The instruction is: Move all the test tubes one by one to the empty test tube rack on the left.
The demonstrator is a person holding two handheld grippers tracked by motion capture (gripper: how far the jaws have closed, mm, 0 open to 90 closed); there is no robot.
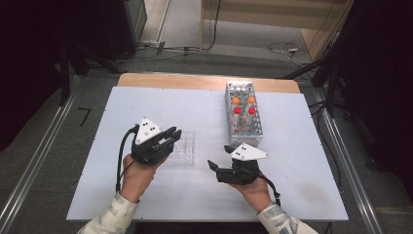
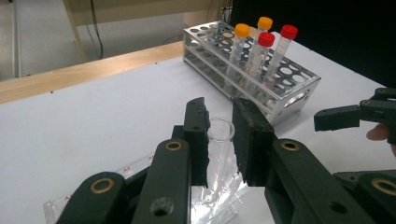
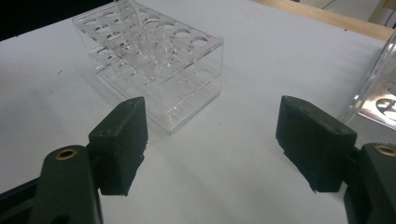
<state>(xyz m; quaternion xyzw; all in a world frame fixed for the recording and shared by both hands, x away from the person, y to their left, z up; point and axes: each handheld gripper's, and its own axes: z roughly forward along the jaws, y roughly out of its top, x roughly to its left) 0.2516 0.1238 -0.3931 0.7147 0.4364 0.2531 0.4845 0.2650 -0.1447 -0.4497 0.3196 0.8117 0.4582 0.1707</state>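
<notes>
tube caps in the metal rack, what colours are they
Two orange caps and two red caps, clearest in the left gripper view.

Small red markings on the clear rack (image 3: 159, 60), too blurred to read, no other text legible

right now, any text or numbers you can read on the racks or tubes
Nothing reads clearly.
Clear acrylic tube rack: small red marks beside the holes, too blurred to read.
Same rack's edge in the left gripper view: red marks, possibly "A3", not certain.
Silver metal tube rack and its orange- and red-capped tubes: no legible text.
</notes>
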